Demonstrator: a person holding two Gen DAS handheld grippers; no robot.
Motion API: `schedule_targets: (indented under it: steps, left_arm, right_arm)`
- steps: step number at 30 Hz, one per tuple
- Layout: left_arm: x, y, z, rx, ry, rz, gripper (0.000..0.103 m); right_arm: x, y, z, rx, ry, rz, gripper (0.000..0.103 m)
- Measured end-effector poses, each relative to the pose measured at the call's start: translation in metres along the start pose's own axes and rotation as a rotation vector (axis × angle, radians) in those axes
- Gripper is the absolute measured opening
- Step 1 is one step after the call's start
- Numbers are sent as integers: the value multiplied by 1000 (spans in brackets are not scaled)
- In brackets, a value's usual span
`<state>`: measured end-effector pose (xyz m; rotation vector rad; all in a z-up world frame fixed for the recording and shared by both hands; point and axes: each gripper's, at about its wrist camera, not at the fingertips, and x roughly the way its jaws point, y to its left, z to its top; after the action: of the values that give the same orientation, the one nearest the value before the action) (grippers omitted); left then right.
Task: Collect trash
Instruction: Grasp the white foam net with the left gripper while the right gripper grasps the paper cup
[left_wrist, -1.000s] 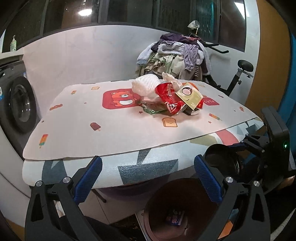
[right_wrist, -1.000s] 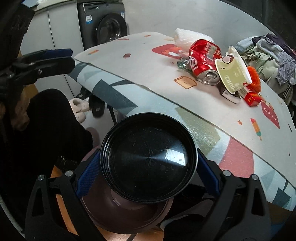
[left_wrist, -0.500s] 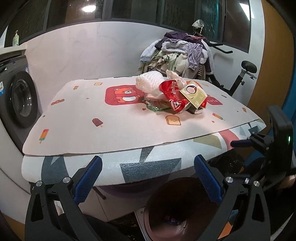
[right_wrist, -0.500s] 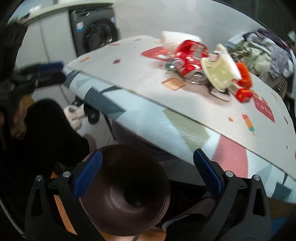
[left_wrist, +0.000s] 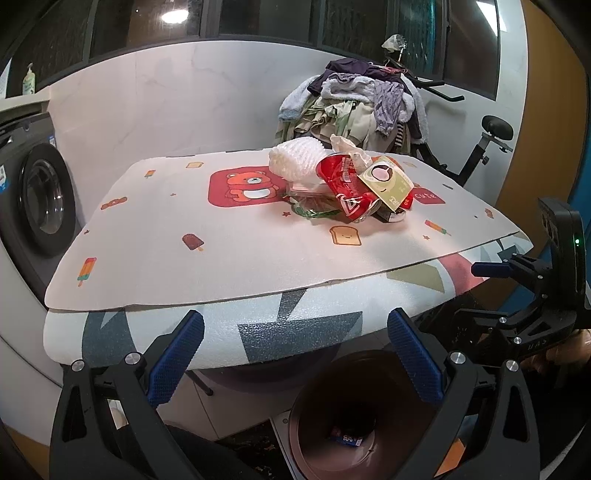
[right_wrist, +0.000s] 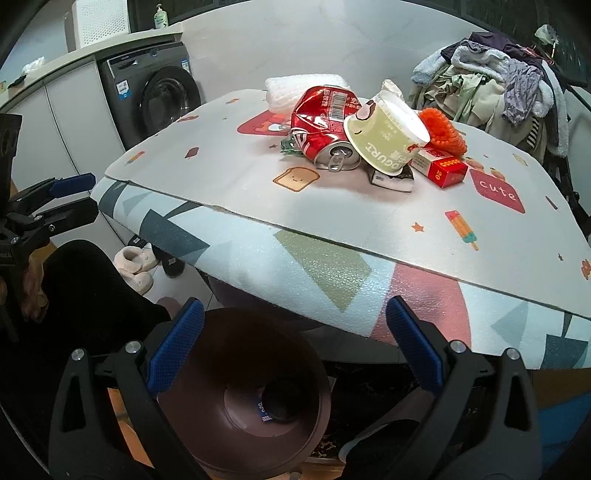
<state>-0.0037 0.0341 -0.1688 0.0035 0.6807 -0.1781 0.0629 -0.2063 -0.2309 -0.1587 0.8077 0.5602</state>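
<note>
Through the left wrist camera, the left gripper (left_wrist: 295, 354) is spread wide with nothing between its blue, cross-hatched pads, poised at the near edge of a table (left_wrist: 192, 254) covered in a soft foam mat printed with popsicles, toast and a red bear. Toward the far right of the mat sits the trash pile (left_wrist: 343, 184): a white foam net sleeve (left_wrist: 295, 162), a crumpled red soda can (left_wrist: 343, 188) and a beige yogurt cup (left_wrist: 388, 184) tipped on its side, all touching. Below the table edge stands a round brown plastic bin (left_wrist: 406, 384) with a smooth funnel-like rim and a small blue scrap inside. The right gripper (left_wrist: 491, 267) shows at the right, blue pad forward. Through the right wrist camera, the right gripper (right_wrist: 295, 350) is likewise wide open and empty, hovering above the same brown bin (right_wrist: 303, 391). On the mat beyond, the dented can (right_wrist: 325, 125) shows its pull-tab end, the cup (right_wrist: 384, 136) leans against it, and a red-and-white carton (right_wrist: 439, 164) lies beside an orange ribbed piece (right_wrist: 443, 131). A dark washing machine (right_wrist: 159, 99) stands behind.
</note>
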Motion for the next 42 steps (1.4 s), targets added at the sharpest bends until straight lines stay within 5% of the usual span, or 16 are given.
schedule_targets:
  steps: [17, 25, 29, 35, 39, 42]
  left_arm:
    - [5, 1, 12, 8, 25, 36, 97]
    - [8, 4, 49, 61, -49, 44, 97]
    - [24, 18, 68, 0, -13, 9, 97]
    - [42, 31, 83, -58, 1, 64, 97]
    - [47, 33, 85, -45, -17, 60, 97]
    - [54, 39, 88, -73, -10, 24, 97]
  right_arm:
    - [-12, -17, 13, 60, -41, -8, 97]
    - [-21, -51, 53, 159, -197, 18, 97]
    - [-6, -73, 81, 218, -211, 7, 97]
    - [35, -101, 115, 295, -204, -1, 97]
    - [64, -114, 131, 340, -161, -130, 97]
    - [79, -122, 136, 385, -154, -36, 97]
